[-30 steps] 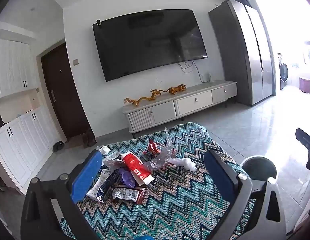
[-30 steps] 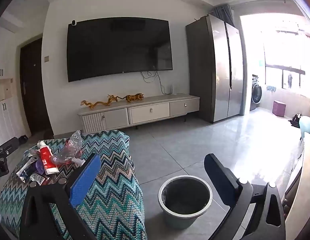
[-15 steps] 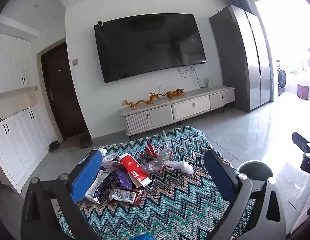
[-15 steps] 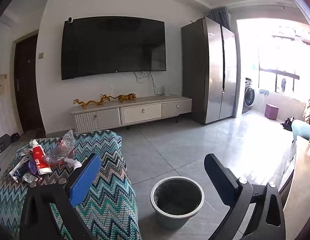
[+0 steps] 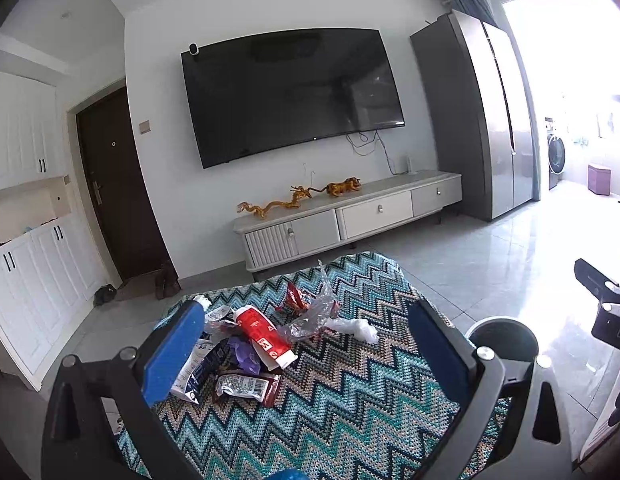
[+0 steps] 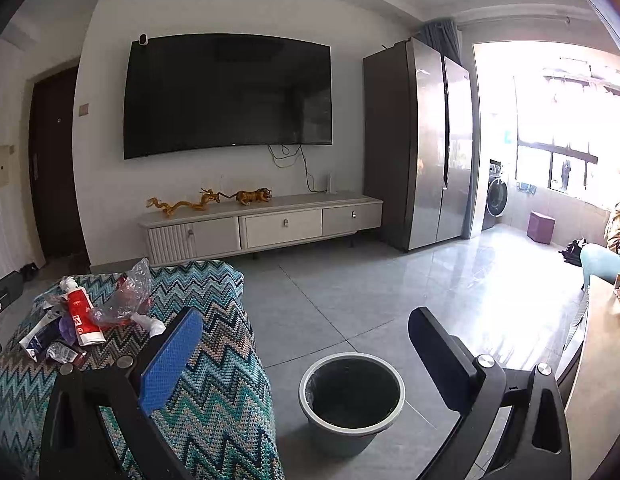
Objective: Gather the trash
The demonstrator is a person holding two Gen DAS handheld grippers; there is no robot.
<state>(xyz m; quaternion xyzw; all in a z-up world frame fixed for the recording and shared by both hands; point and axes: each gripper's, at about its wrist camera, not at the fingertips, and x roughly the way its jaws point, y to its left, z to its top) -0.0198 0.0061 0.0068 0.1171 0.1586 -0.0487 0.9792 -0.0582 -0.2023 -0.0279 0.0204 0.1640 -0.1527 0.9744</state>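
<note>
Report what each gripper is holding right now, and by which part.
Nothing is held. The left gripper and the right gripper are both open and empty. The trash pile lies untouched on the zigzag cloth.

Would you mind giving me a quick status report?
Left gripper open, empty. Right gripper open, empty. Trash pile untouched on zigzag cloth; bin on floor alongside. Nothing in the way.
</note>
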